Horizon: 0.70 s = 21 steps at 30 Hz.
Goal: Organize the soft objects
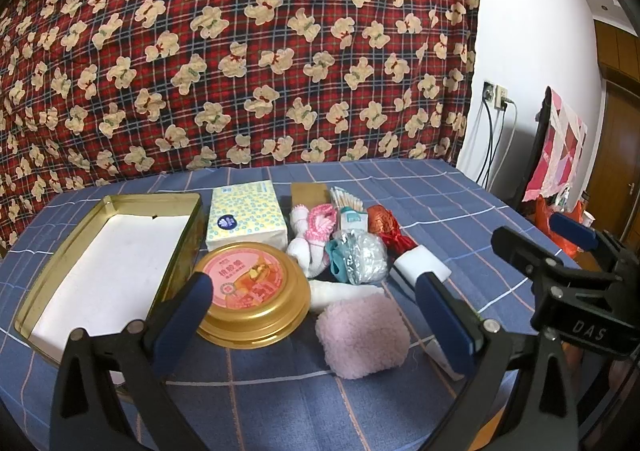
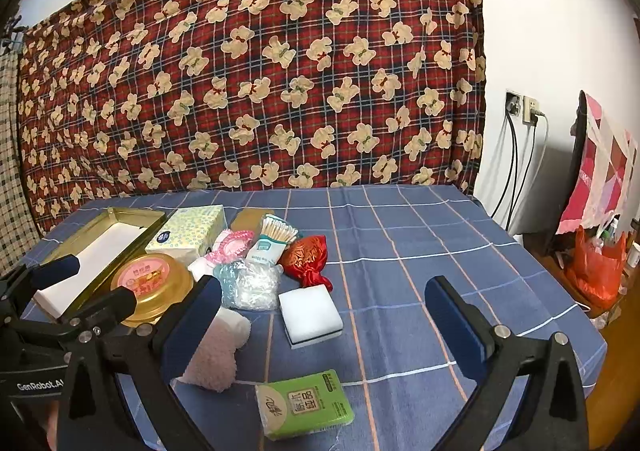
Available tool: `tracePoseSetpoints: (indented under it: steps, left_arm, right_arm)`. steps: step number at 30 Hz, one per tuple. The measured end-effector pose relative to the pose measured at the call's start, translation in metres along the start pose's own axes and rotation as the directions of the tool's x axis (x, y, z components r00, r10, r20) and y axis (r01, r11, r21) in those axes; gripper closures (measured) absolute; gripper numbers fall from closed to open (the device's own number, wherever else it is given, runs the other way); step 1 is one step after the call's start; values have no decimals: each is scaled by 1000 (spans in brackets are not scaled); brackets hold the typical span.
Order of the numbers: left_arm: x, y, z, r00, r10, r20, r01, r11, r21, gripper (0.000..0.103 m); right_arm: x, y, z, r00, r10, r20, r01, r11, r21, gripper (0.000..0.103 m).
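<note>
Behind the table hung a large red plaid cloth printed with cream bears, against a white wall with sockets and dangling cables. Next in size, the table's blue checked cloth carried everything else. At its left lay an open rectangular gold tin with a white lining; beside that stood a pale yellow dotted tissue pack and a round gold tin with a pink label. Soft items clustered at centre: a fluffy pink pad, a clear bag of white netting, a red brocade pouch, a white sponge block, a pack of cotton swabs. Nearest lay a green tissue packet. Left gripper and right gripper both hovered with jaws spread wide, holding nothing.
</note>
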<state>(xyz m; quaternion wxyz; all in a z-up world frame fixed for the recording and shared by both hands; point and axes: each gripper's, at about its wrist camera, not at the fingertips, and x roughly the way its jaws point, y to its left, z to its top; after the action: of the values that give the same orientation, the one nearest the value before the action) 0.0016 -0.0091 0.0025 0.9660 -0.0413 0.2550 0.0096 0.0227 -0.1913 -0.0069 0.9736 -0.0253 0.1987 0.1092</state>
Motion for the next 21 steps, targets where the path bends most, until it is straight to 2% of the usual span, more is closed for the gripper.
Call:
tracePoseSetpoints:
  steps: [14, 19, 21]
  left_arm:
    - [0, 0, 0, 1000, 1, -2, -1, 1000, 2, 1]
    - [4, -2, -9, 1000, 15, -15, -15, 1000, 4, 1]
    - [8, -2, -16, 1000, 10, -27, -9, 1000, 5, 1]
  right_arm:
    - [0, -1, 2, 1000, 4, -5, -3, 1000, 4, 1]
    - [-3, -3, -6, 1000, 4, -10, -4, 1000, -6, 1]
    - [5, -8, -20, 1000, 6, -19, -6, 1000, -7, 1]
